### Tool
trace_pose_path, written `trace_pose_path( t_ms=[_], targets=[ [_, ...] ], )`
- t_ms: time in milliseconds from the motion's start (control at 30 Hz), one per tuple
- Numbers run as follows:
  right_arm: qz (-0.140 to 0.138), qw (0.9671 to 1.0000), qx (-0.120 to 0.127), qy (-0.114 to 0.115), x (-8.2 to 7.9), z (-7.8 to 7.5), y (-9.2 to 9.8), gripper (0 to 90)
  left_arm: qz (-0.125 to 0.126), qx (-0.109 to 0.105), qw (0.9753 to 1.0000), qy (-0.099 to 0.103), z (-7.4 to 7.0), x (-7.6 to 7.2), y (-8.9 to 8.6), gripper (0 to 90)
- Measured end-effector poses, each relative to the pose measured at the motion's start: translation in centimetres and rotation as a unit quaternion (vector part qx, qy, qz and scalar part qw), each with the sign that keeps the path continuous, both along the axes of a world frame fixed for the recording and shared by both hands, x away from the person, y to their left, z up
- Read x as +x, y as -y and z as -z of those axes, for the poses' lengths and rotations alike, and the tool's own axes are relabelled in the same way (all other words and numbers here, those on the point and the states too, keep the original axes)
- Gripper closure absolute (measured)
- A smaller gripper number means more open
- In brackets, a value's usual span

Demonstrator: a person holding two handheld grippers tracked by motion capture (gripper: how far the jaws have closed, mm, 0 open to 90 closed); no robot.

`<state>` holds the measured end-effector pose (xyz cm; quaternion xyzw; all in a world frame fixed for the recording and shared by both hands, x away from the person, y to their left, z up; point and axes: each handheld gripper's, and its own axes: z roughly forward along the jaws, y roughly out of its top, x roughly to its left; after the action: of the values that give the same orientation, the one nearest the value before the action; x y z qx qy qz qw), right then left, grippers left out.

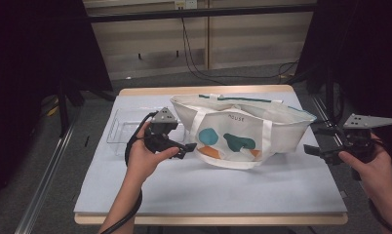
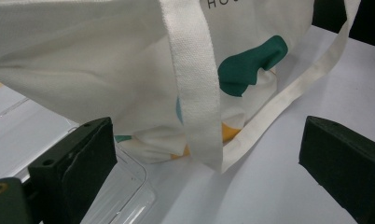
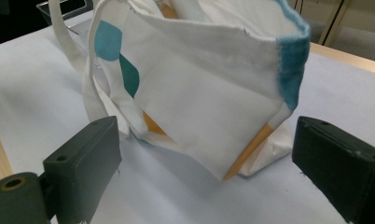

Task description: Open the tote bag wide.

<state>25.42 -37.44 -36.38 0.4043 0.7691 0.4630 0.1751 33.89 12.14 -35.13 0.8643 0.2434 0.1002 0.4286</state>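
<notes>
A white canvas tote bag with teal and orange shapes stands open in the middle of the table. My left gripper sits at the bag's left end, open, its jaws spread either side of a hanging white strap without touching it. My right gripper hovers off the bag's right end, open and holding nothing. From the right gripper view, the bag's narrow end with its teal rim rises just ahead of the jaws. The bag's inside is hidden.
A clear plastic tray lies on the table left of the bag, just behind my left hand; its corner shows beside the left jaw. The pale blue table top stretches in front. Dark stands and cables flank the table.
</notes>
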Motion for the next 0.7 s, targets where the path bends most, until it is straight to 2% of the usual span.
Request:
trace_pose_path(
  t_ms=[367, 400, 433, 500, 533, 567, 700],
  targets=[
    [0.000, 1.0000, 0.003, 0.004, 0.8, -1.0, 0.0, 7.2, 0.009, -0.001, 1.0000, 0.002, -0.8, 0.1, 0.4, 3.7],
    [0.000, 1.0000, 0.003, 0.004, 0.8, -1.0, 0.0, 7.2, 0.009, 0.005, 0.9999, 0.002, -0.9, 0.1, 0.4, 3.7],
    [0.002, 1.0000, 0.002, 0.008, 0.9, -1.3, 0.0, 7.1, 0.007, 0.001, 1.0000, 0.007, -1.0, 0.2, 0.4, 3.7],
    [0.003, 1.0000, 0.003, 0.008, 0.9, -1.4, 0.0, 7.1, 0.009, 0.001, 0.9999, 0.005, -1.1, 0.2, 0.4, 3.7],
    [0.001, 1.0000, 0.003, 0.008, 1.0, -1.5, 0.0, 7.1, 0.007, -0.005, 1.0000, 0.003, -1.1, 0.2, 0.6, 3.7],
    [0.002, 1.0000, 0.004, 0.008, 1.0, -1.5, 0.0, 7.1, 0.013, 0.002, 0.9999, 0.006, -1.3, 0.2, 0.6, 3.7],
    [0.002, 0.9999, 0.008, 0.006, 1.2, -1.7, 0.0, 7.0, 0.016, -0.004, 0.9998, 0.007, -1.6, 0.3, 1.0, 3.7]
  ],
)
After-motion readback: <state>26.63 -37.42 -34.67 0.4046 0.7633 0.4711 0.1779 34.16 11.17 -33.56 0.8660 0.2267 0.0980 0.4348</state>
